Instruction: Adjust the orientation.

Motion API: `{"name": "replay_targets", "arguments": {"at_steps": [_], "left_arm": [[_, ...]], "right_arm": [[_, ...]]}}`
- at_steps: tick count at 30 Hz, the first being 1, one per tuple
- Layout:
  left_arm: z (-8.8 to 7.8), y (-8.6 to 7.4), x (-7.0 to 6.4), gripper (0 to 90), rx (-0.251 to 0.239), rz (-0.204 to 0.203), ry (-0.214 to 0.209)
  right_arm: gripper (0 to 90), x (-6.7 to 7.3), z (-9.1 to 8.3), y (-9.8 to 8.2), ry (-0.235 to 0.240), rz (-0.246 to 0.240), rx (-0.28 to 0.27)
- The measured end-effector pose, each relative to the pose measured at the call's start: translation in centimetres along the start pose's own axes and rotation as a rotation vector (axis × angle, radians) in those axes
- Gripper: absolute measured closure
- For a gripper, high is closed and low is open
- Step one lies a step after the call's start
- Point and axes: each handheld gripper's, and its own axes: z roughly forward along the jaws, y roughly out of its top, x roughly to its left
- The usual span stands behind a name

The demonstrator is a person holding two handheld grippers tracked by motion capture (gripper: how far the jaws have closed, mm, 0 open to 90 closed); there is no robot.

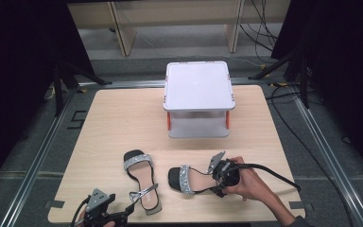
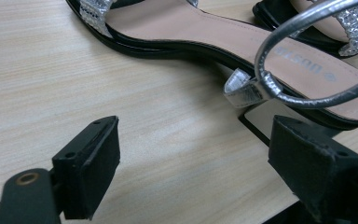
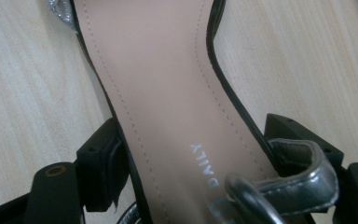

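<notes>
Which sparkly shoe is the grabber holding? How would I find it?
Start at the white two-level rack at the back of the wooden table. In front of it lie two sandals; pick the right sandal, lying sideways. Unlike its neighbour, the right gripper has its heel between its jaws.

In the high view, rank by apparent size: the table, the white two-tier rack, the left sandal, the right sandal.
1. table
2. white two-tier rack
3. left sandal and right sandal: look alike, a pair; the right gripper covers the right one's heel, so unranked.

Two black sandals (image 1: 142, 178) (image 1: 189, 180), rhinestone straps, side by side
</notes>
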Motion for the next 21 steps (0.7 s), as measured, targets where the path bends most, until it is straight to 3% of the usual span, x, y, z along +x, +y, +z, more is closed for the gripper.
{"name": "replay_targets", "arguments": {"at_steps": [1, 2, 3, 7, 8, 9, 10, 11, 12, 13, 14, 16, 18, 19, 20, 21], "left_arm": [[0.0, 0.0, 0.1, 16.1, 0.0, 0.006, -0.004], [0.1, -0.1, 0.0, 16.1, -0.004, -0.016, -0.001], [0.0, 0.0, 0.1, 16.1, -0.003, 0.002, -0.003], [0.1, 0.0, 0.1, 16.1, -0.009, 0.003, -0.007], [0.0, -0.1, -0.2, 16.1, 0.004, -0.041, 0.005], [-0.1, -0.1, -0.2, 16.1, 0.007, -0.047, 0.009], [0.0, 0.0, 0.0, 16.1, -0.004, -0.01, -0.001], [0.0, -0.1, -0.1, 16.1, 0.0, -0.043, 0.008], [-0.1, -0.1, -0.2, 16.1, 0.006, -0.048, 0.011], [0.0, 0.0, 0.1, 16.1, -0.002, -0.002, -0.003], [-0.1, -0.2, -0.1, 16.1, 0.004, -0.049, 0.011], [-0.1, -0.2, -0.1, 16.1, 0.001, -0.043, 0.01], [-0.1, -0.1, -0.2, 16.1, 0.005, -0.048, 0.012], [0.0, -0.1, -0.1, 16.1, 0.003, -0.037, 0.008], [0.0, 0.0, 0.1, 16.1, 0.001, 0.001, 0.001], [0.1, 0.0, 0.1, 16.1, -0.003, 0.005, -0.001]], "right_arm": [[25.9, -0.1, 0.1, 0.1, -0.008, 0.005, -0.003], [25.9, 0.0, 0.1, 0.2, -0.012, 0.037, -0.013], [26.2, -0.1, 0.2, 0.3, -0.023, 0.056, -0.021], [26.4, -1.3, 0.7, 1.1, -0.058, 0.16, -0.055], [26.3, -1.5, 0.8, 1.2, -0.06, 0.182, -0.055], [26.3, -1.6, 0.8, 1.3, -0.061, 0.198, -0.05], [26.3, -1.4, 0.8, 1.3, -0.067, 0.204, -0.044], [26.4, -1.2, 0.8, 1.2, -0.075, 0.199, -0.049], [26.1, -0.9, 0.6, 1.2, -0.067, 0.214, -0.059], [25.6, -0.7, 0.2, 1.1, -0.046, 0.224, -0.069], [25.6, -0.3, -0.3, 1.0, -0.039, 0.236, -0.083], [24.5, 0.6, -1.1, 0.8, -0.002, 0.246, -0.081], [22.8, 1.3, -1.3, 0.9, 0.019, 0.214, -0.073], [22.4, 1.6, -1.5, 1.1, 0.011, 0.21, -0.068], [22.3, 1.5, -1.5, 1.4, -0.011, 0.198, -0.065], [25.4, 1.5, -1.6, 1.7, -0.047, 0.199, -0.075]]}}
